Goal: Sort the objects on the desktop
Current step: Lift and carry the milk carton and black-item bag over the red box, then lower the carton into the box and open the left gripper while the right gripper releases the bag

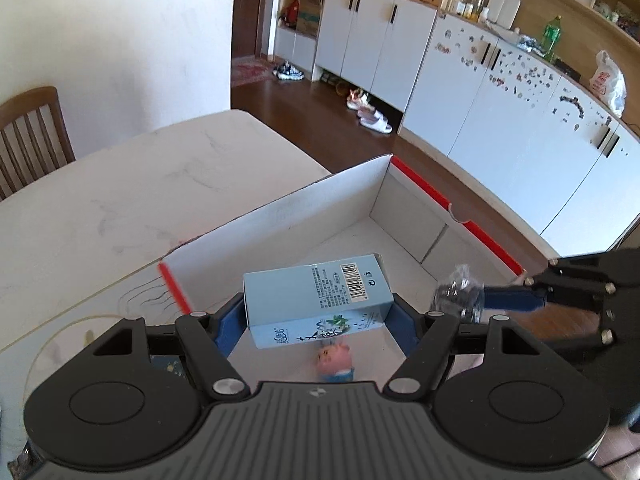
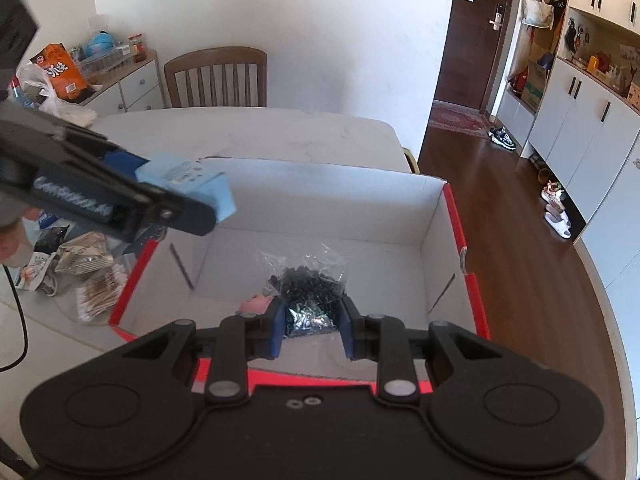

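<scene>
My left gripper (image 1: 316, 322) is shut on a light blue carton (image 1: 316, 292) and holds it above the white cardboard box with the red rim (image 1: 280, 220). A small pink pig toy (image 1: 334, 362) lies on the box floor below it. My right gripper (image 2: 312, 322) is shut on a clear bag of small black parts (image 2: 308, 280), hanging over the same box (image 2: 320, 200). The right wrist view shows the left gripper (image 2: 188, 196) with the carton (image 2: 192, 184) at the box's left wall and the pig toy (image 2: 256, 304). In the left wrist view the right gripper (image 1: 486, 298) carries the bag (image 1: 458, 294) at the right.
Several snack packets (image 2: 88, 264) lie on the pale table (image 2: 240, 132) left of the box. A wooden chair (image 2: 216, 76) stands at the far side. The box sits near the table's right edge, with wooden floor (image 2: 500, 220) beyond. A black cable (image 2: 20, 320) runs at the left.
</scene>
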`<state>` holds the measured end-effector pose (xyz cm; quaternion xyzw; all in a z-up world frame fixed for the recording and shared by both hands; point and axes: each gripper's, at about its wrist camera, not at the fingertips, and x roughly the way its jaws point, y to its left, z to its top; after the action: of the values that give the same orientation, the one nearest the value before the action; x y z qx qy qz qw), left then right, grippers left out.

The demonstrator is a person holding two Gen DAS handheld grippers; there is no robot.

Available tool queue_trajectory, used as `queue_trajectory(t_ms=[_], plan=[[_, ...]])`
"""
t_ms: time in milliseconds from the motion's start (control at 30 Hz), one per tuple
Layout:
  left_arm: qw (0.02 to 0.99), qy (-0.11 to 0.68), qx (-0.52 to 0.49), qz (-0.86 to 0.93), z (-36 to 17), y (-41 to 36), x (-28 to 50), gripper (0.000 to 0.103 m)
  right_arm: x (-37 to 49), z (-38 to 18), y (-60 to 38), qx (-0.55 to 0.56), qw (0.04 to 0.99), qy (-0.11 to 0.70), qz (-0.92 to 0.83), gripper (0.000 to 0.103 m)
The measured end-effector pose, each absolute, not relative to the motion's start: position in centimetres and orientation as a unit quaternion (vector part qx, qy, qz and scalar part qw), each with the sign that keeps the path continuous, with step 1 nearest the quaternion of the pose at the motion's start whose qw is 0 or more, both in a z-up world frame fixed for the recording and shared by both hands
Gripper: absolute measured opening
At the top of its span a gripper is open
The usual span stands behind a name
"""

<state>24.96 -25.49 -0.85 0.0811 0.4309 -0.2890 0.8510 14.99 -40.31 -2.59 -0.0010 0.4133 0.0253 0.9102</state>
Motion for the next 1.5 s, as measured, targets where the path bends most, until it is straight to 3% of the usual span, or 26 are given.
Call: queue_trajectory(t_ms=[867, 1500], plan=[[0.798, 0.54, 0.11, -0.244, -9.2, -31.7, 32.9, 0.073, 21.3, -9.7, -39.3, -0.049, 0.852, 0.515, 0.074, 0.027], [0.781, 0.569, 0.124, -0.226, -11.8, -31.9, 34.2, 0.073, 22.5, -10.6, -38.9, -0.044, 0.826, 0.552, 0.105, 0.027]])
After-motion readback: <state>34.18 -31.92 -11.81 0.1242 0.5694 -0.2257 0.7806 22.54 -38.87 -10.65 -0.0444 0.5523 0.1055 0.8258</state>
